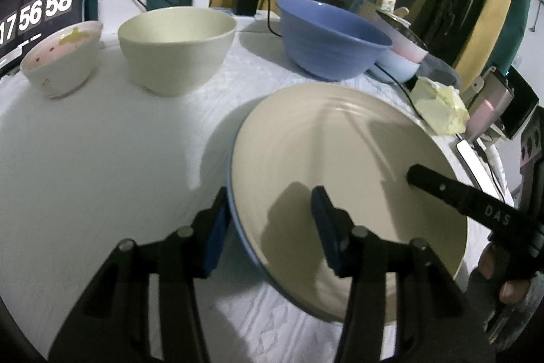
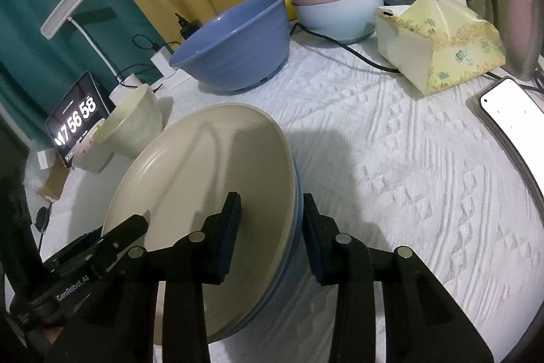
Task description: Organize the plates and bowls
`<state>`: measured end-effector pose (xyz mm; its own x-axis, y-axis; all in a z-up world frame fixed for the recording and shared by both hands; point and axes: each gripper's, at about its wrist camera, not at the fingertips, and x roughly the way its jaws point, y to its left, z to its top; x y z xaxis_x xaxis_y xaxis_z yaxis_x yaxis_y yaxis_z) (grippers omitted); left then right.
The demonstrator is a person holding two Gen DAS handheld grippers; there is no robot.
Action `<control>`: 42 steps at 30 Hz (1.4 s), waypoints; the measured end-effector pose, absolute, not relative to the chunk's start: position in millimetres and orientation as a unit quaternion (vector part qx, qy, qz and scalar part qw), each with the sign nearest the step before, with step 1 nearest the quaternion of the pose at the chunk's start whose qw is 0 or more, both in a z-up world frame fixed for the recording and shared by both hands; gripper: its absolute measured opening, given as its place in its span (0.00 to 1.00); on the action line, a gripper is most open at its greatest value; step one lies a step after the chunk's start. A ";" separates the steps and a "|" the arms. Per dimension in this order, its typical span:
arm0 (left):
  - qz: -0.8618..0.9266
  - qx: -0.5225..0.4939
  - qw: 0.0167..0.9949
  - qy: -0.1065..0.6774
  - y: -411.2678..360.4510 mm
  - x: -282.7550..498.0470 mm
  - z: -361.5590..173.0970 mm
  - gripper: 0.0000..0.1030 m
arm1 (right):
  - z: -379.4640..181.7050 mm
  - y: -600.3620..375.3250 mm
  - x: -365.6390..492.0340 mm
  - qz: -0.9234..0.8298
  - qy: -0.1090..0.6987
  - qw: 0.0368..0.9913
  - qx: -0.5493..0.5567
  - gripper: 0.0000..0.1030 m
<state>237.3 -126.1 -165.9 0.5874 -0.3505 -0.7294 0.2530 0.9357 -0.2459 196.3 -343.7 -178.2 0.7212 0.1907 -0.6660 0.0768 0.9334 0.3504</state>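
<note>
Both grippers straddle the rim of the beige plate [image 1: 343,155], which sits on top of a blue plate [image 2: 295,227] on the white quilted cloth [image 2: 408,179]. The left gripper [image 1: 270,220] has its jaws spread, one finger outside the rim and one over the plate, not clamped. The right gripper [image 2: 270,227] is likewise spread wide across the opposite rim, gripping nothing. Behind the stack stand a cream bowl [image 1: 176,48], a blue bowl [image 1: 331,38] and a small patterned bowl [image 1: 61,58]. A tissue pack [image 2: 438,46] lies well apart.
</note>
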 end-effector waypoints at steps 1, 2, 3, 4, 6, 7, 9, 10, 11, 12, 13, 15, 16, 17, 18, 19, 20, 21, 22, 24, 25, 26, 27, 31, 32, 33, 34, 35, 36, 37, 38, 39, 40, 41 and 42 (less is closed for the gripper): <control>-0.169 -0.058 0.889 0.421 -126.3 237.6 -165.9 0.47 | -178.1 -342.1 195.1 0.031 0.372 0.910 0.179 0.36; -0.168 -0.056 0.890 0.420 -124.4 235.8 -165.4 0.47 | -178.0 -340.6 194.8 0.032 0.373 0.910 0.179 0.36; -0.167 -0.056 0.890 0.420 -121.2 233.4 -164.9 0.47 | -178.1 -338.8 194.1 0.033 0.373 0.910 0.179 0.36; -0.165 -0.055 0.891 0.419 -118.9 231.2 -164.6 0.47 | -178.0 -336.3 193.4 0.033 0.374 0.910 0.178 0.36; -0.162 -0.055 0.892 0.418 -111.9 227.6 -163.0 0.47 | -177.0 -331.3 192.4 0.035 0.375 0.910 0.176 0.36; -0.160 -0.055 0.893 0.417 -109.4 225.9 -162.8 0.47 | -176.5 -329.2 191.8 0.037 0.375 0.909 0.176 0.36; -0.154 -0.057 0.894 0.417 -101.4 222.6 -162.2 0.47 | -175.5 -323.4 191.4 0.041 0.377 0.909 0.176 0.36; -0.151 -0.058 0.895 0.416 -97.3 221.2 -162.0 0.47 | -174.8 -317.9 192.5 0.043 0.378 0.909 0.173 0.36; -0.147 -0.060 0.896 0.415 -91.3 219.2 -161.7 0.47 | -173.9 -313.5 192.4 0.044 0.378 0.909 0.170 0.36; -0.145 -0.060 0.897 0.414 -88.2 218.2 -161.8 0.47 | -173.0 -308.5 192.4 0.046 0.378 0.910 0.166 0.36; -0.142 -0.062 0.897 0.413 -83.2 217.1 -161.6 0.47 | -172.0 -303.6 192.6 0.048 0.378 0.910 0.163 0.36; -0.139 -0.065 0.898 0.413 -73.4 214.4 -161.3 0.47 | -170.1 -293.0 193.3 0.054 0.378 0.911 0.155 0.36; -0.138 -0.068 0.898 0.413 -68.9 213.7 -161.4 0.47 | -169.8 -289.6 193.3 0.057 0.378 0.911 0.153 0.36; -0.135 -0.071 0.898 0.413 -63.0 212.1 -161.3 0.47 | -169.3 -284.2 194.2 0.061 0.378 0.911 0.150 0.36; -0.132 -0.074 0.899 0.412 -58.7 210.6 -161.3 0.47 | -169.2 -281.1 194.5 0.063 0.379 0.911 0.149 0.36; -0.129 -0.076 0.899 0.411 -53.9 209.3 -161.3 0.47 | -168.6 -276.5 194.8 0.067 0.379 0.911 0.146 0.36; -0.125 -0.080 0.900 0.411 -47.1 208.0 -161.1 0.47 | -168.2 -272.1 195.3 0.069 0.380 0.911 0.143 0.36; -0.123 -0.082 0.900 0.410 -44.7 207.3 -160.6 0.47 | -167.6 -266.9 195.7 0.073 0.380 0.911 0.139 0.36; -0.120 -0.084 0.901 0.409 -39.9 206.3 -160.2 0.47 | -166.9 -262.0 196.0 0.076 0.381 0.911 0.136 0.37; -0.114 -0.090 0.901 0.408 -30.8 204.3 -159.5 0.47 | -165.5 -252.8 197.2 0.082 0.382 0.911 0.130 0.37; -0.111 -0.093 0.902 0.407 -26.4 203.5 -159.4 0.47 | -164.8 -247.2 198.0 0.085 0.382 0.911 0.127 0.36; -0.107 -0.098 0.902 0.407 -21.3 202.6 -159.5 0.47 | -164.2 -242.9 199.2 0.088 0.383 0.911 0.124 0.36; -0.103 -0.102 0.902 0.407 -16.4 201.6 -159.7 0.47 | -163.7 -238.2 200.3 0.091 0.384 0.911 0.121 0.36; -0.087 -0.113 0.906 0.398 2.0 197.4 -158.1 0.47 | -161.6 -218.6 203.3 0.105 0.384 0.911 0.109 0.37; -0.082 -0.115 0.908 0.396 8.2 196.3 -157.4 0.47 | -160.8 -212.9 204.6 0.110 0.384 0.911 0.106 0.37; -0.077 -0.116 0.908 0.394 12.1 196.0 -156.8 0.47 | -160.1 -208.7 206.3 0.113 0.384 0.911 0.104 0.37; -0.074 -0.118 0.909 0.393 16.5 195.1 -156.7 0.47 | -159.4 -203.7 208.0 0.116 0.384 0.910 0.101 0.37; -0.069 -0.120 0.909 0.392 21.5 194.6 -156.8 0.47 | -158.6 -198.9 209.3 0.120 0.384 0.910 0.098 0.37; -0.066 -0.122 0.910 0.391 25.7 194.3 -156.9 0.47 | -158.1 -193.2 210.8 0.123 0.385 0.910 0.095 0.37; -0.062 -0.125 0.910 0.391 30.5 194.1 -157.2 0.47 | -157.6 -187.9 212.5 0.126 0.385 0.910 0.092 0.37; -0.057 -0.128 0.910 0.390 35.3 193.8 -157.5 0.47 | -157.5 -182.9 214.0 0.129 0.385 0.909 0.089 0.37; -0.052 -0.129 0.911 0.388 39.9 193.6 -157.9 0.47 | -157.3 -177.5 216.1 0.133 0.386 0.909 0.087 0.37; -0.048 -0.130 0.911 0.389 43.6 194.1 -158.8 0.47 | -157.7 -172.3 218.1 0.136 0.387 0.908 0.084 0.37; -0.044 -0.134 0.910 0.391 48.7 194.4 -160.1 0.47 | -158.5 -165.7 220.8 0.140 0.389 0.907 0.081 0.37; -0.039 -0.136 0.909 0.391 53.6 194.7 -161.4 0.47 | -159.5 -162.3 222.0 0.142 0.390 0.906 0.079 0.37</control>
<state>194.7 53.6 -161.4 0.6914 -0.1781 -0.7002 -0.0351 0.9597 -0.2787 222.0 -162.3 -159.5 0.6551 0.3186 -0.6851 -0.1946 0.9473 0.2544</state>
